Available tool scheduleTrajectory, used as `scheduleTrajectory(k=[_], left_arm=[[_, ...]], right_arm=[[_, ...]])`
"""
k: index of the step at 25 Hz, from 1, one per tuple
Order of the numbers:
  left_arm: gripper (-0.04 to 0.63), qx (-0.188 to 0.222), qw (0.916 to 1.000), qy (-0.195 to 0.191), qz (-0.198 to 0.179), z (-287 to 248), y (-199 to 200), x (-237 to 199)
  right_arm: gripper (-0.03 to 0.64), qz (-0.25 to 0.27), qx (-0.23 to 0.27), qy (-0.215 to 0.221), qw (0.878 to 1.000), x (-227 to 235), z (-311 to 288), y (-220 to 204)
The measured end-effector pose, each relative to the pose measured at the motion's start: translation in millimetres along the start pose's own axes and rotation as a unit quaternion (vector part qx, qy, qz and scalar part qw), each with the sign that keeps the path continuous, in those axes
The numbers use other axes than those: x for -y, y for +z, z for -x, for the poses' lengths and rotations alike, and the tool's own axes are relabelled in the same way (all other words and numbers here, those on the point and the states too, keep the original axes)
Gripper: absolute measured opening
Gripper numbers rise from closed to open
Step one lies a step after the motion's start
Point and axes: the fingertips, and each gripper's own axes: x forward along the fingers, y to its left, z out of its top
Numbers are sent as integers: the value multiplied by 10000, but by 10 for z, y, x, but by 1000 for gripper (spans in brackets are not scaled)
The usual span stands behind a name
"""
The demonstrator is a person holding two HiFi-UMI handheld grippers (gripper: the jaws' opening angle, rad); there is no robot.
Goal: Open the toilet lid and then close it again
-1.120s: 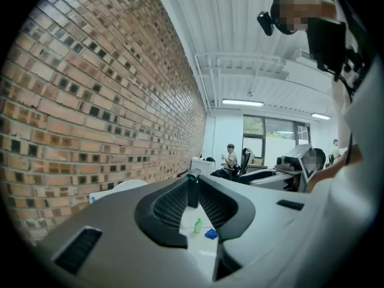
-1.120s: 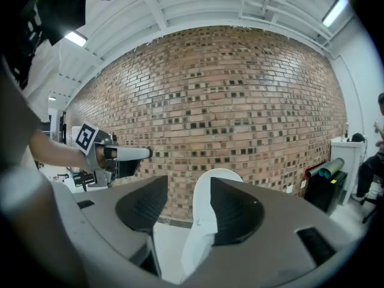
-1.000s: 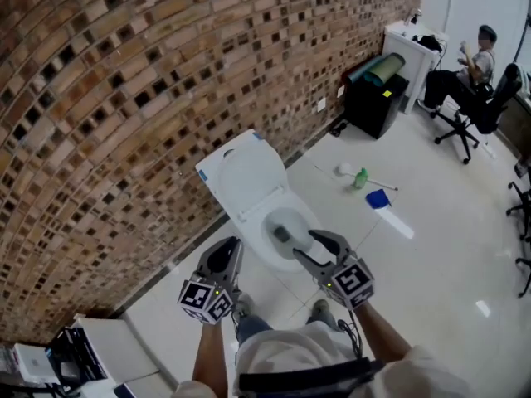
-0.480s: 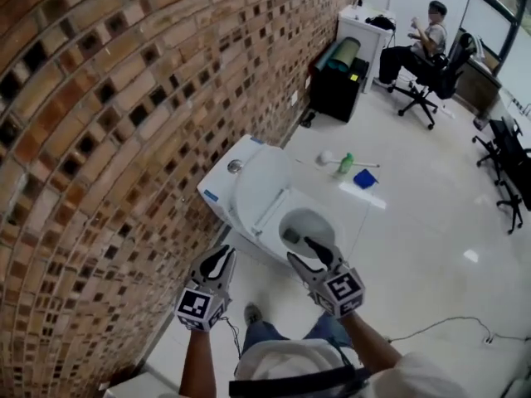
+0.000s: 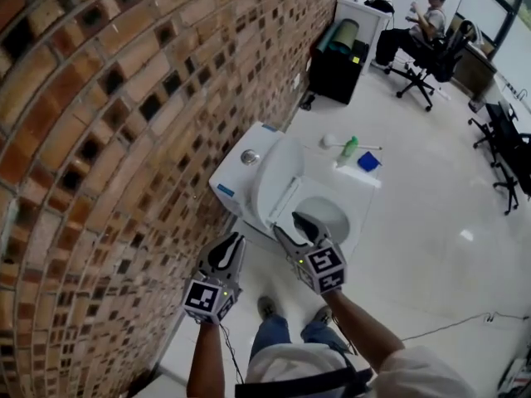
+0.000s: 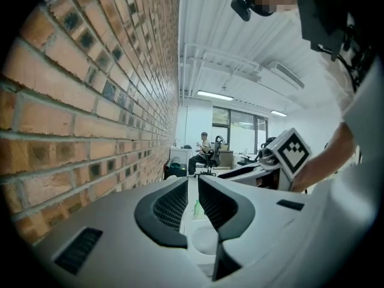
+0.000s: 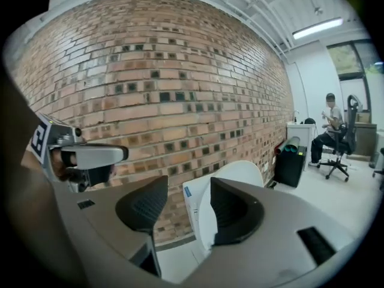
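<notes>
Head view shows the toilet lid (image 5: 278, 181) raised against the tank (image 5: 236, 177), at twelve o'clock from both tools, so opening looks done and closing is left. The left hand-held gripper (image 5: 235, 240) is closed and empty; the right hand-held gripper (image 5: 292, 225) is open, holding nothing.

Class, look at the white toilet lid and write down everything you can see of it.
The white oval toilet lid looks like smooth, glossy plastic, in one piece. It is open, standing nearly upright at the back of the white bowl and leaning towards the white cistern by the brick wall; whether it touches the cistern cannot be told. Its inner face turns towards the bowl. The right gripper, jaws apart, points at it without touching.
</notes>
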Motion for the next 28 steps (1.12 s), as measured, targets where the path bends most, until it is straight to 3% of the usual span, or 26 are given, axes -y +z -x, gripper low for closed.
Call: scheduleTrajectory(k=[9,14,17,20,28], left_arm=[[46,-147,9998,83,-65,-225,-369,-586],[46,-154,9997,118,128,-193,-536,-694],[46,-204,9996,89,193,-152,-600,-674],[46,-277,9994,38,205,-118,-633,-637],[46,-203,9995,-152,188,-156,-520,-357]], right_arm=[[235,-990,-496,-978,9890,745,-1600,-95],[235,-1318,-740,-1513,9769,964,-2073,-111],[229,-1291,-914,-1666,9733,998,-2137,-180],[121,-1401,-867,-1566,9738,949,-2110,-200],[109,-2354,-408,-1374,9613,1229,-1239,-459]])
